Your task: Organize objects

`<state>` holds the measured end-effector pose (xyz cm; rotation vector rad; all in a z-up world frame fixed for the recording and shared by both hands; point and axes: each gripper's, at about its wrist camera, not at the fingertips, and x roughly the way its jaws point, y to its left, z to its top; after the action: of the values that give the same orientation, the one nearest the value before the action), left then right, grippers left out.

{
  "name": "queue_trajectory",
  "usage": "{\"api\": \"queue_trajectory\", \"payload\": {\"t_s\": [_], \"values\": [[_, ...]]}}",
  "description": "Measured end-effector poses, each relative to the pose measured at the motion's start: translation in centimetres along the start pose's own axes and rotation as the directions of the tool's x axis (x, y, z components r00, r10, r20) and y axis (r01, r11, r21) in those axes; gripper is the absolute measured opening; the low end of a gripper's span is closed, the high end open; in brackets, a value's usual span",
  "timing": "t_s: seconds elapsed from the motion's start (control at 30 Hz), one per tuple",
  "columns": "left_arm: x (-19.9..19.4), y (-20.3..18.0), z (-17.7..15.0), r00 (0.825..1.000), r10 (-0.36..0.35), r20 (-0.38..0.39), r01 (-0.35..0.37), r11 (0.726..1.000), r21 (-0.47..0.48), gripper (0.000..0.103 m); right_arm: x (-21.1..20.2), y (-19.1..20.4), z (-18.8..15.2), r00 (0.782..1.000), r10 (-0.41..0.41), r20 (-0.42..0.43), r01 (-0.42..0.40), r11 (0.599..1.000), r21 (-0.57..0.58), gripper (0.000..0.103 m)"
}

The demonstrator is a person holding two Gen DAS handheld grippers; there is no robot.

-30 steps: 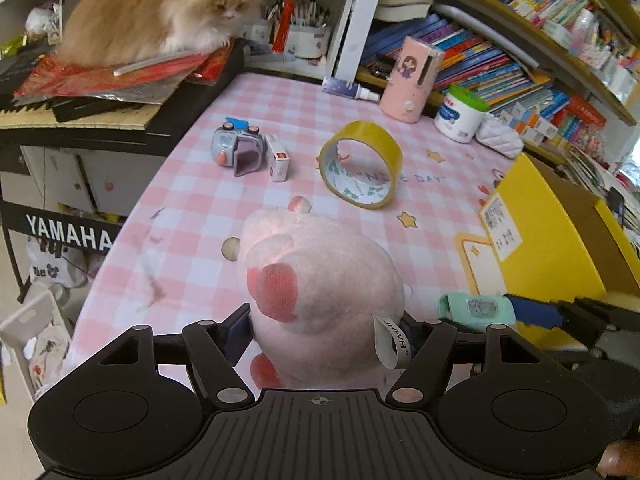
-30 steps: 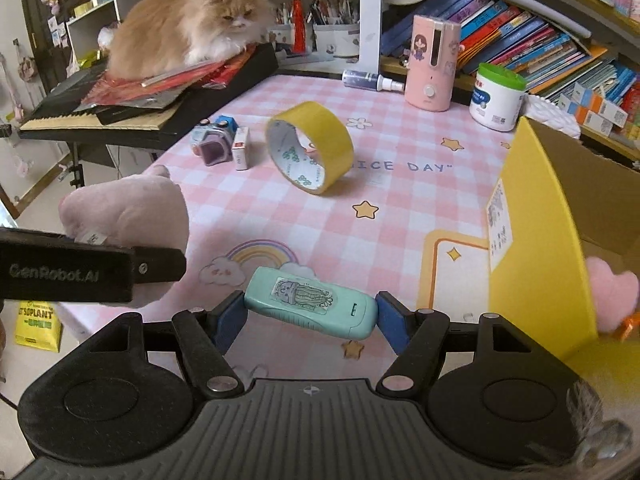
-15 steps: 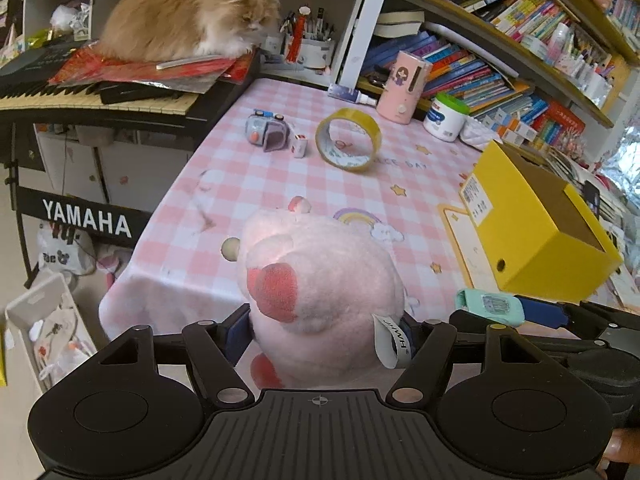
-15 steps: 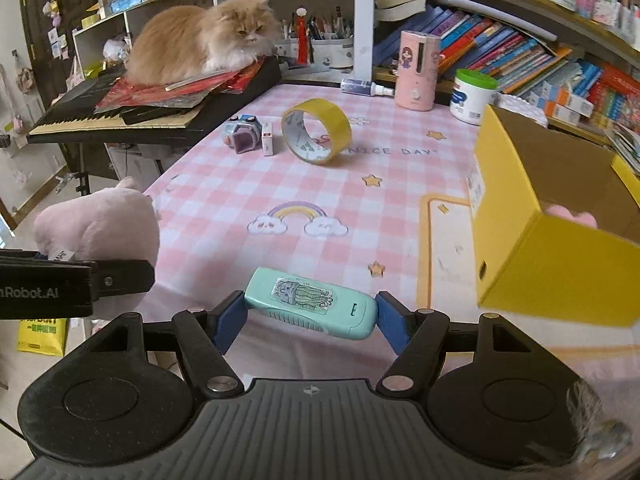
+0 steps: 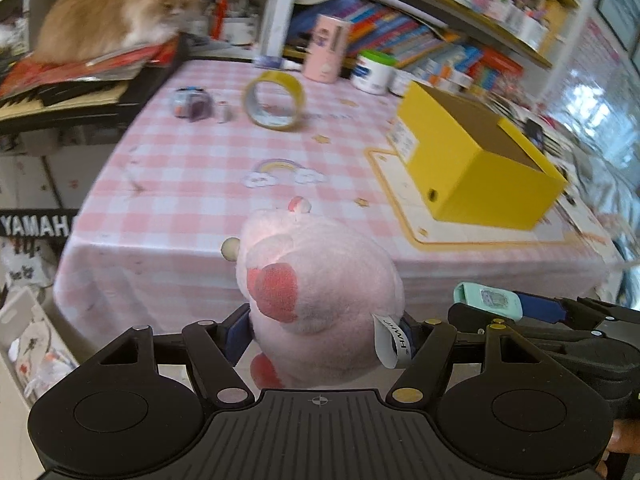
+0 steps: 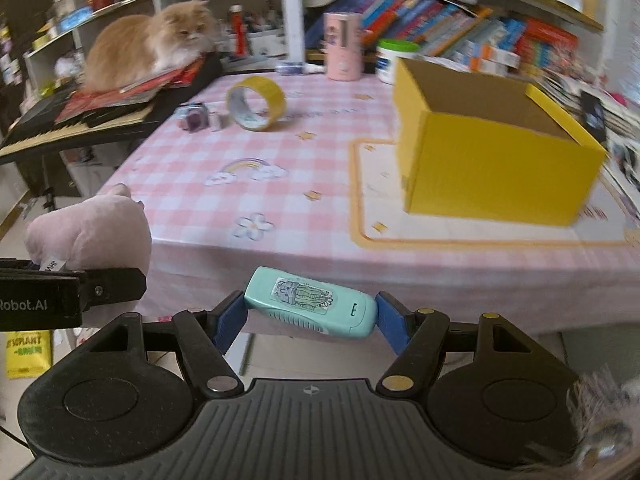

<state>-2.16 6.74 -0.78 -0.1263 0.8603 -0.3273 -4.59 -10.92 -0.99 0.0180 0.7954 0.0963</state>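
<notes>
Left gripper (image 5: 322, 330) clamped on a pink plush toy (image 5: 320, 292); both blue pads press its sides and its white tag hangs by the right pad. Toy is held off the near edge of the table (image 5: 192, 184), in the air. Right gripper (image 6: 310, 318) closed on a mint-green handheld device (image 6: 311, 308) with a cactus sticker, held crosswise between the pads, tilted slightly down to the right, also in front of the table edge. Both grippers sit side by side, each visible in the other's view.

On the pink checked tablecloth: open yellow cardboard box (image 6: 492, 160) on the right, standing on a cream mat. Yellow tape roll (image 6: 256, 104) on its edge toward the far side, small purple toy (image 6: 194, 118) to its left. Orange long-haired cat (image 6: 148, 50) lies on red papers atop a keyboard at far left. Both views motion-blurred.
</notes>
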Motion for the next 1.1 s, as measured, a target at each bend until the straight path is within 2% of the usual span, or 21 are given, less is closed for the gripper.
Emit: {"api": "queue_trajectory", "payload": {"t_s": [0.3, 0.57, 0.83, 1.1], "values": [[1.6, -4.7, 0.4, 0.994, -0.101, -0.033, 0.104, 0.988, 0.118, 0.069, -2.6, -4.0, -1.9, 0.993, -0.118, -0.002, 0.117, 0.986, 0.122, 0.068], [3.2, -8.5, 0.9, 0.987, -0.153, -0.056, 0.161, 0.97, 0.182, 0.069, -4.0, -7.9, -3.0, 0.98, -0.197, -0.011, 0.195, 0.959, 0.207, 0.068], [4.3, -11.6, 2.1, 0.987, -0.158, -0.037, 0.162, 0.961, 0.225, 0.069, -3.9, -11.5, -2.4, 0.975, -0.221, -0.019, 0.219, 0.944, 0.246, 0.068], [5.2, -14.1, 3.6, 0.986, -0.164, 0.01, 0.156, 0.955, 0.253, 0.069, -2.8, -14.1, -0.9, 0.977, -0.213, -0.025, 0.213, 0.95, 0.228, 0.068]]}}
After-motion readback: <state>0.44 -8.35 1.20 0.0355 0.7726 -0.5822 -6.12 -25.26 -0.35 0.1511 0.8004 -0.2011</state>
